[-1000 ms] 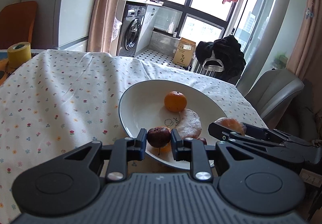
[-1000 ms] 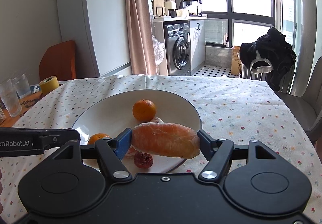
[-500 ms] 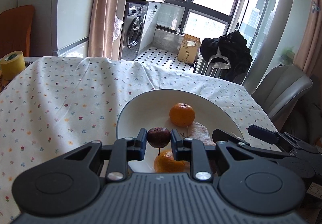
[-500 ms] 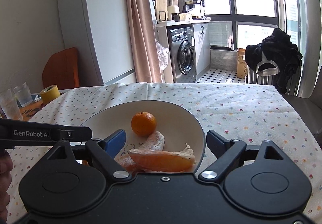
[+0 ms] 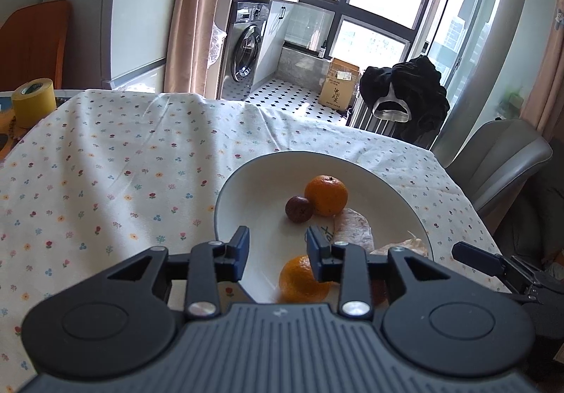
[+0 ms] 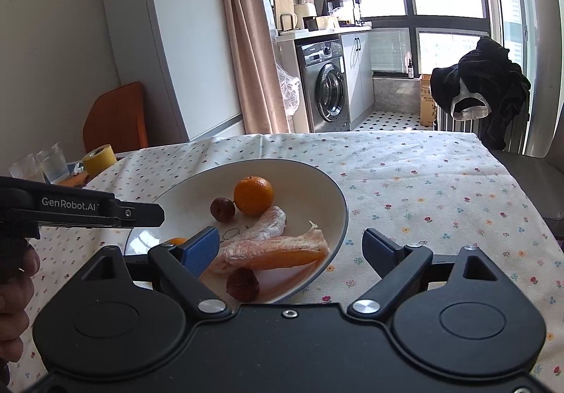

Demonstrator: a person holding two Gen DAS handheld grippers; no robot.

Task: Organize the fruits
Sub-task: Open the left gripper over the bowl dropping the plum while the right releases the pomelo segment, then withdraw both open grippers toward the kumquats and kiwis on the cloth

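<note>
Your left gripper [image 5: 277,245] and right gripper [image 6: 290,248], jaws apart and empty, above fruit-filled plate [image 6: 328,192].

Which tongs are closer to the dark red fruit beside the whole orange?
Left. The left tongs hang open just short of that dark red fruit, which touches the whole orange. The right tongs are open farther back, over the peeled pieces.

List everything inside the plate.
The plate holds two oranges, two dark red fruits and two peeled segments. The tongs hide part of the near orange and the near rim.
</note>
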